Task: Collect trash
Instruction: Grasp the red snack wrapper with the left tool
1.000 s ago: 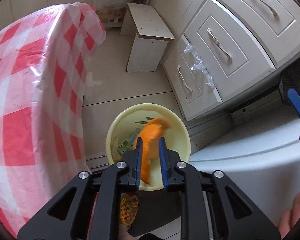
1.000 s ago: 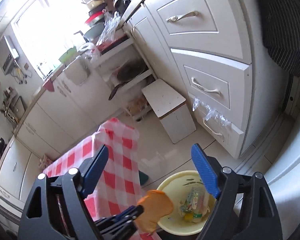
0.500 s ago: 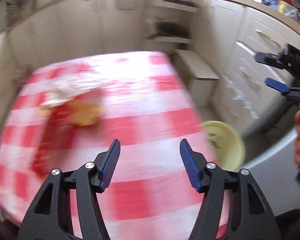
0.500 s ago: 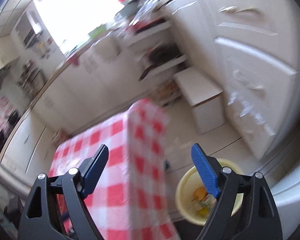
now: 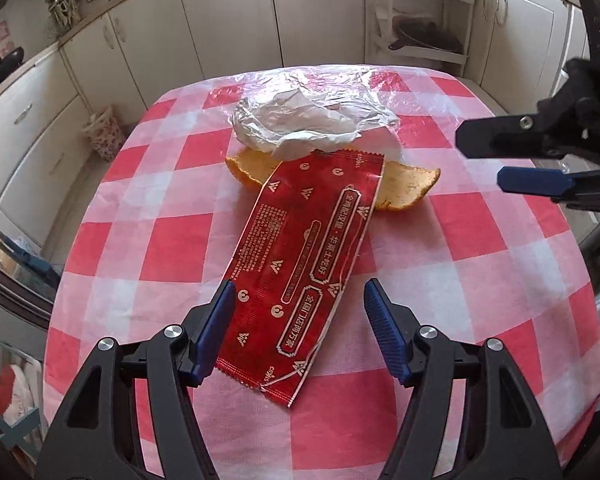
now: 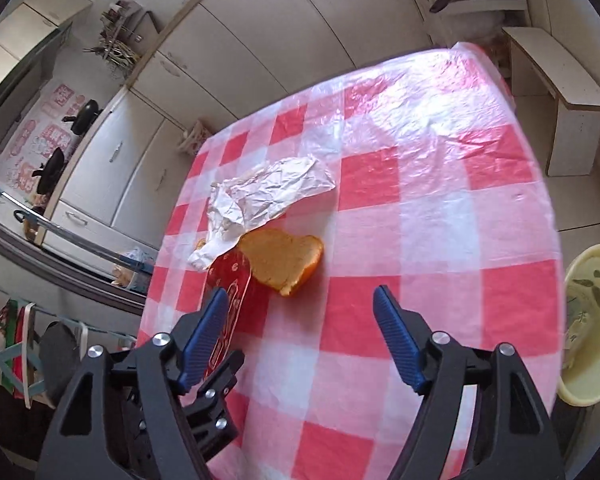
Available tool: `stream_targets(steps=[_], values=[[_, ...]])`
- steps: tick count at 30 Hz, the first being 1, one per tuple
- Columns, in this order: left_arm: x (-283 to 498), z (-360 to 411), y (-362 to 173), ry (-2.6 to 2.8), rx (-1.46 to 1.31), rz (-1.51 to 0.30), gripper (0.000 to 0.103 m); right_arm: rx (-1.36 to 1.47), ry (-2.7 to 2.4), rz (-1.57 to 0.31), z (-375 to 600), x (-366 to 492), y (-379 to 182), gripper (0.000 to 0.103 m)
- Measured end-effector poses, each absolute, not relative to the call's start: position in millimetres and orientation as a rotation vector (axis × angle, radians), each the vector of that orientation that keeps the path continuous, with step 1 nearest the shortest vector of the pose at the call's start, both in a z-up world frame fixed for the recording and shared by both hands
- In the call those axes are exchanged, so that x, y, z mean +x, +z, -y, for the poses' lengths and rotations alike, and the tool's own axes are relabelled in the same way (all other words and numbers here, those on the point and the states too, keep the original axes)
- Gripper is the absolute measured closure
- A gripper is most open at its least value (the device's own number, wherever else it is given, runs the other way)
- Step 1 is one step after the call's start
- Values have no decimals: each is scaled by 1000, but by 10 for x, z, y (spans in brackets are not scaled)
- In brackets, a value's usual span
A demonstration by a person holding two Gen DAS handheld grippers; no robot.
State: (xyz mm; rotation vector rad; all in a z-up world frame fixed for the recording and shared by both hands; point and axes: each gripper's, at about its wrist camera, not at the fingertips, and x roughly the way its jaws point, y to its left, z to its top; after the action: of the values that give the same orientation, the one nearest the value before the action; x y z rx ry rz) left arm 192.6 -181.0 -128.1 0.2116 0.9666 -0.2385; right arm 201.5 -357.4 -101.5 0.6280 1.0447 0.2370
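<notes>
A red snack wrapper lies flat on the red-and-white checked table; it also shows in the right wrist view. Behind it lie an orange peel, also in the right wrist view, and a crumpled silver foil wrapper, also in the right wrist view. My left gripper is open and empty, its fingers either side of the wrapper's near end, just above it. My right gripper is open and empty above the table, near the peel. It shows at the right of the left wrist view.
A yellow bin with trash in it stands on the floor past the table's right edge. A white stool stands beyond the far corner. White cabinets line the walls around the table.
My left gripper let go of an orange peel over the yellow bin and swung back over the table to the red wrapper. My right gripper turned from the bin toward the table.
</notes>
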Motion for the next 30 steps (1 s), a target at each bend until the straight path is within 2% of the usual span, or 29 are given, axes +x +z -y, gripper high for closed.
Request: stream_targets(steps=[1,3,4,5,8,9,10,13,14,15,16,17,18,19,23,28,29,30], values=[[1945,1749,-1287,-241,182,-974,43,633,237,-1062,3532,2074,-1059,39],[1992,1620,-1296,-250,130,-992,70,633,233,-1089,3465,2161,-1127,48],[2020,1558,-1307,-250,110,-1003,76,627,233,-1104,3423,2202,-1163,53],[2037,1491,-1319,-253,92,-1011,87,626,235,-1114,3392,2233,-1191,57],[2043,1288,-1327,-266,54,-1027,97,620,246,-1130,3302,2280,-1232,72],[2039,1229,-1328,-270,46,-1031,97,618,248,-1129,3286,2276,-1230,82],[2033,1186,-1326,-274,40,-1032,97,611,249,-1125,3278,2261,-1217,86],[2029,1092,-1280,-290,42,-1006,96,589,241,-1104,3301,2199,-1157,92],[2055,1083,-1269,-304,43,-1005,91,588,240,-1099,3329,2164,-1136,93],[2098,1083,-1256,-328,39,-1011,75,588,238,-1095,3361,2139,-1126,95],[2145,1098,-1253,-353,37,-1015,64,588,236,-1092,3378,2144,-1123,96],[2190,1113,-1252,-363,43,-1010,45,588,233,-1089,3398,2132,-1118,96],[2239,1147,-1254,-368,69,-1000,40,586,230,-1086,3428,2101,-1102,97],[2276,1181,-1259,-372,96,-994,39,582,226,-1083,3453,2085,-1090,97],[2466,1296,-1310,-422,170,-1006,27,547,211,-1074,3615,1956,-1035,97],[2587,1402,-1437,-467,206,-1030,28,488,211,-1093,3727,1882,-1030,97],[2577,1409,-1432,-459,210,-1030,37,474,206,-1096,3739,1877,-1037,97],[2563,1409,-1412,-456,205,-1033,57,466,200,-1098,3746,1874,-1040,97]])
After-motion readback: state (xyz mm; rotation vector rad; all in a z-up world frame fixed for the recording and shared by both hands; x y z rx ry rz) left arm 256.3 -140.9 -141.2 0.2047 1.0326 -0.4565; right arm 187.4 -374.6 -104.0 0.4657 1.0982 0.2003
